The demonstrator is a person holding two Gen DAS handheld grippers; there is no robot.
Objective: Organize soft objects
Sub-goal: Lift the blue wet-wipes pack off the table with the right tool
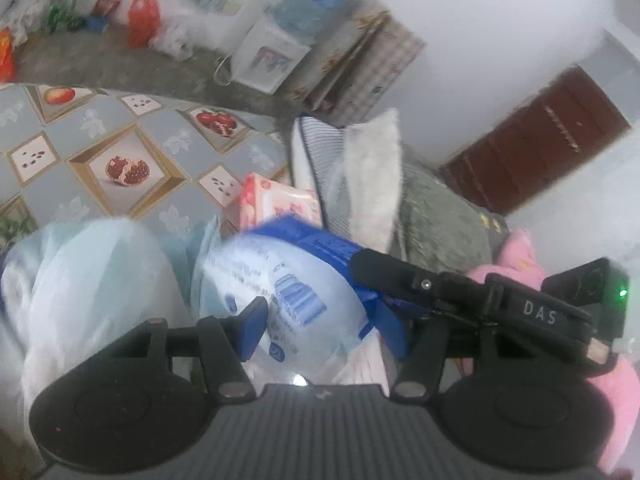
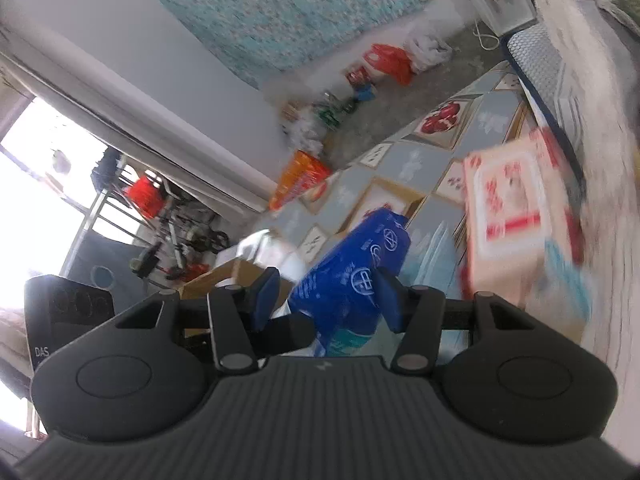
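Both the left gripper and right gripper clamp 1 blue-and-white plastic pack, above the fruit-patterned tablecloth.

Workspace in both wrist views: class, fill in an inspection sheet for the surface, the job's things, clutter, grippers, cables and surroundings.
Surface: fruit-patterned tablecloth, partly bare.
Job's things: blue-and-white soft pack between both grippers; pink tissue pack behind it; clear bag of pale fabric at left; white furry cushion and pink plush at right.
Clutter: red bag and other bags on the floor.
Grippers: left gripper pads press the pack's white end; right gripper pads press its blue end.
Cables: white cord by the water dispenser.
Surroundings: brown door, bright window.
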